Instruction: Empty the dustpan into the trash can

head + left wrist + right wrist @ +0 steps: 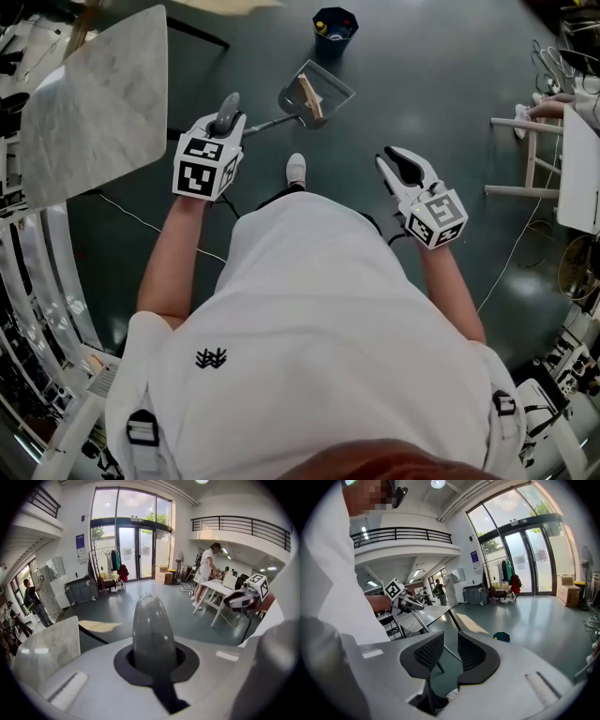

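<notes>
Head view: left gripper [226, 116] clenched on the dustpan [334, 93], which holds a wood scrap [309, 97]; trash can [335, 25] at twelve o'clock, apart; right gripper [397, 167] released, empty. Tipping remains.

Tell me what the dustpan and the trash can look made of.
The dustpan looks like clear, glossy plastic: the floor shows through its scoop. The trash can is dark and smooth-walled, probably plastic, though it is too small to be sure.

No words or numbers are legible: the black emblem [211, 357] on the shirt [319, 300] carries no letters, and the blue wall sign [80, 544] is too small.
</notes>
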Demonstrator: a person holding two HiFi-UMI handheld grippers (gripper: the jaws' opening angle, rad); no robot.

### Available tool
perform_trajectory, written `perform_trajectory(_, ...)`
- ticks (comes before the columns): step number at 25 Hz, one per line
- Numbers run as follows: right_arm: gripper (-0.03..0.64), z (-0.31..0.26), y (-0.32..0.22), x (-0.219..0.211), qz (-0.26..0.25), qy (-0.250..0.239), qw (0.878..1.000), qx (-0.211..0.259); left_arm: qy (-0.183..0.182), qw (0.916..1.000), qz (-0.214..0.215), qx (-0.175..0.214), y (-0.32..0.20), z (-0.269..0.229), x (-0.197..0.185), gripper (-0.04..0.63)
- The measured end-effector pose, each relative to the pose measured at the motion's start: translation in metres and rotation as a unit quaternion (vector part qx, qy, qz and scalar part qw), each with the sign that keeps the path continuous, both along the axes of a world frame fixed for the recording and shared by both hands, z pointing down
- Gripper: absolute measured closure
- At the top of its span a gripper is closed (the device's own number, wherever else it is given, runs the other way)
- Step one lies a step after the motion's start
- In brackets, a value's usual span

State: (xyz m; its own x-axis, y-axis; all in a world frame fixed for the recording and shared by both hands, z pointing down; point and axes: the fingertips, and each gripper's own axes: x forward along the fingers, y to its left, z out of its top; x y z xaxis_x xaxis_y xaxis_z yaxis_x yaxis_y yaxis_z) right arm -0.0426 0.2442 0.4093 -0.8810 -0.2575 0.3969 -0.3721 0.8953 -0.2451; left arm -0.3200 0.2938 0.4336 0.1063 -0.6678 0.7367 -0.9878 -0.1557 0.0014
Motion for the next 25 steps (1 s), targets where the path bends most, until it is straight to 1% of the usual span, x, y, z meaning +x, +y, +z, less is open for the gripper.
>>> perform_trajectory(5,0.546,-0.005,-0.031,-0.024,0.030,-0.006,1.000,0.002,-0.019,0.9994,0.021,0.020,-0.059,-0.012,-0.035,0.535)
perform_trajectory(7,0.546,-0.005,-0.040,-0.030,0.040,-0.008,0.999,-0.005,-0.025,0.9992,0.022,0.023,-0.082,-0.014,-0.048,0.535)
perform_trajectory(10,0.546,-0.004,-0.056,-0.028,0.041,-0.005,0.999,-0.009,-0.040,0.9987,0.020,0.027,-0.116,-0.019,-0.059,0.535)
perform_trajectory(14,0.546,0.000,-0.099,-0.019,0.047,-0.009,0.999,-0.006,-0.058,0.9976,0.018,0.033,-0.170,-0.024,-0.064,0.535)
perform_trajectory(17,0.531,-0.001,-0.132,-0.018,0.031,-0.007,0.999,0.001,-0.069,0.9970,0.006,0.036,-0.206,-0.026,-0.067,0.535)
perform_trajectory(20,0.526,-0.009,-0.179,-0.013,0.017,-0.010,1.000,0.005,-0.083,0.9960,-0.006,0.035,-0.246,-0.030,-0.067,0.535)
perform_trajectory(25,0.526,-0.014,-0.251,0.000,0.014,-0.014,1.000,0.009,-0.112,0.9931,-0.008,0.034,-0.311,-0.026,-0.064,0.535)
